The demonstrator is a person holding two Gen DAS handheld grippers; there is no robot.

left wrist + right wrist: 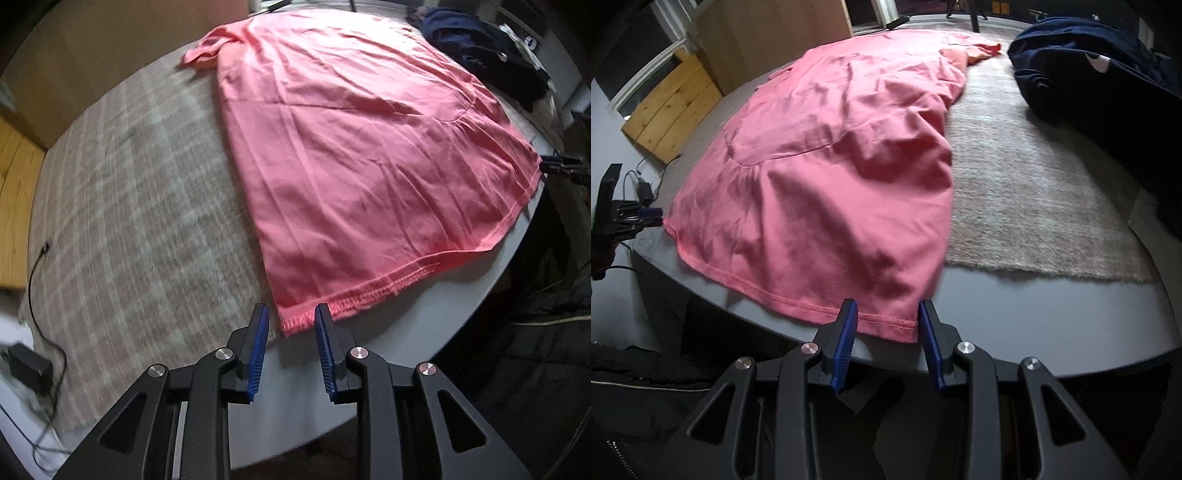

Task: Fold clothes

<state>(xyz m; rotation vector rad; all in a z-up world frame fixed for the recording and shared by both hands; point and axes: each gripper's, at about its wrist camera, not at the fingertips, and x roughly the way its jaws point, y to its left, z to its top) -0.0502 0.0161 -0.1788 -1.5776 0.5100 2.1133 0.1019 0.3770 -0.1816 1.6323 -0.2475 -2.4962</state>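
Observation:
A pink T-shirt (354,147) lies spread flat on the table, hem toward me, a sleeve at the far left. My left gripper (291,314) is open, its blue pads either side of the hem's left corner, apart from the cloth. In the right wrist view the same shirt (831,177) lies wrinkled, and my right gripper (887,308) is open with the hem's right corner between its pads. The left gripper shows small at the left of the right wrist view (646,213); the right gripper shows at the right edge of the left wrist view (557,164).
A beige checked mat (129,206) covers the grey table (424,325) under the shirt. A pile of dark navy clothes (1082,62) sits at the back right. A black adapter and cable (29,365) lie at the left. A wooden board (672,110) stands beyond the table.

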